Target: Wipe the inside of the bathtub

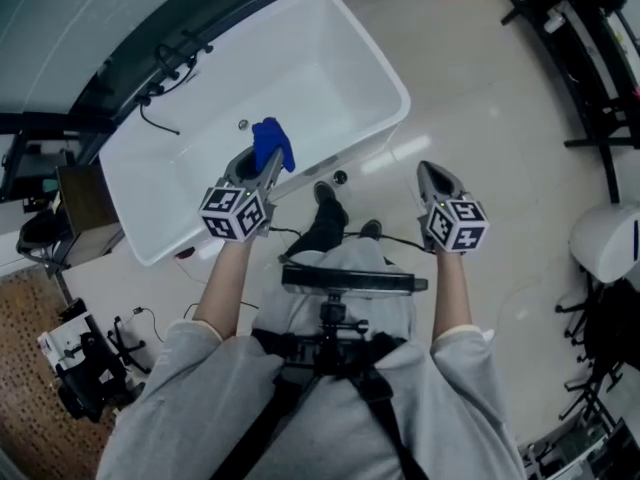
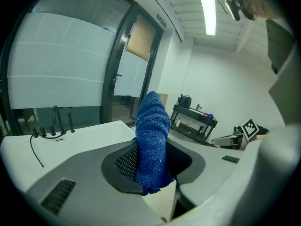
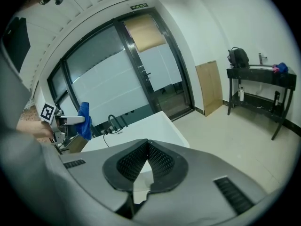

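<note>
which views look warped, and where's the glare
Head view: bathtub edges bow, bright reflections streak the floor. Left gripper view: strong fisheye, dark corners, ceiling light blown out, cloth sharp. Right gripper view: same fisheye, glass door curves, no glare.

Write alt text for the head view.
From above: the person's left claw grips a blue cloth above the near rim of a white bathtub. The right claw, shut and empty, is held over the floor beside it.

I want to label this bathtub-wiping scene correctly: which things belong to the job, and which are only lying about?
Job: bathtub; blue cloth; left gripper, shut on the cloth.
Lying about: black rack; black bag; cardboard sheet. The right gripper is shut and empty.
</note>
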The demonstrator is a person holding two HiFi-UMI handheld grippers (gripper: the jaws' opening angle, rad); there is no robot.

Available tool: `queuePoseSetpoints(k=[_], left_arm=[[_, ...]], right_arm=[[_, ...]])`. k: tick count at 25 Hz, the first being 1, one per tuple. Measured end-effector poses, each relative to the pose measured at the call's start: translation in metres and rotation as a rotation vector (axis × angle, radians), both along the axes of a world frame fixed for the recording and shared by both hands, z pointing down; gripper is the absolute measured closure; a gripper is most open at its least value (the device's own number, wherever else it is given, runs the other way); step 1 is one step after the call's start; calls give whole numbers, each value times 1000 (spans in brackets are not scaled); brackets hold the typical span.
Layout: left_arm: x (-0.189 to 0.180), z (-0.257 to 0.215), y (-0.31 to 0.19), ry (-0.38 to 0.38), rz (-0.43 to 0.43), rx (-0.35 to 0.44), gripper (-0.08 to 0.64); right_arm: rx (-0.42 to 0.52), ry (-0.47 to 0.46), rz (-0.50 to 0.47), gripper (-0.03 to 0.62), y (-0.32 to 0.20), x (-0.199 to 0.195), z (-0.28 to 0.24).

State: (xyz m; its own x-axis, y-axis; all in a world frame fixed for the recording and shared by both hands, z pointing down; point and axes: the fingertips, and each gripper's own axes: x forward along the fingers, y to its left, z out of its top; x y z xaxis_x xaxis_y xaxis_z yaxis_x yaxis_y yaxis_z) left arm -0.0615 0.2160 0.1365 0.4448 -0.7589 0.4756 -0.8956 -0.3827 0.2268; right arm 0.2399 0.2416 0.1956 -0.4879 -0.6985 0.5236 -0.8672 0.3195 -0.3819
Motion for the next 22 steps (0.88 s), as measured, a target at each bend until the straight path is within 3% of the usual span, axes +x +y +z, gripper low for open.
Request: queuePoseSetpoints(k=[22], left_arm=[[-66,33,-103,98,32,-40,423]], right_arm=[[-10,127,-51,583,-120,-97,-1]])
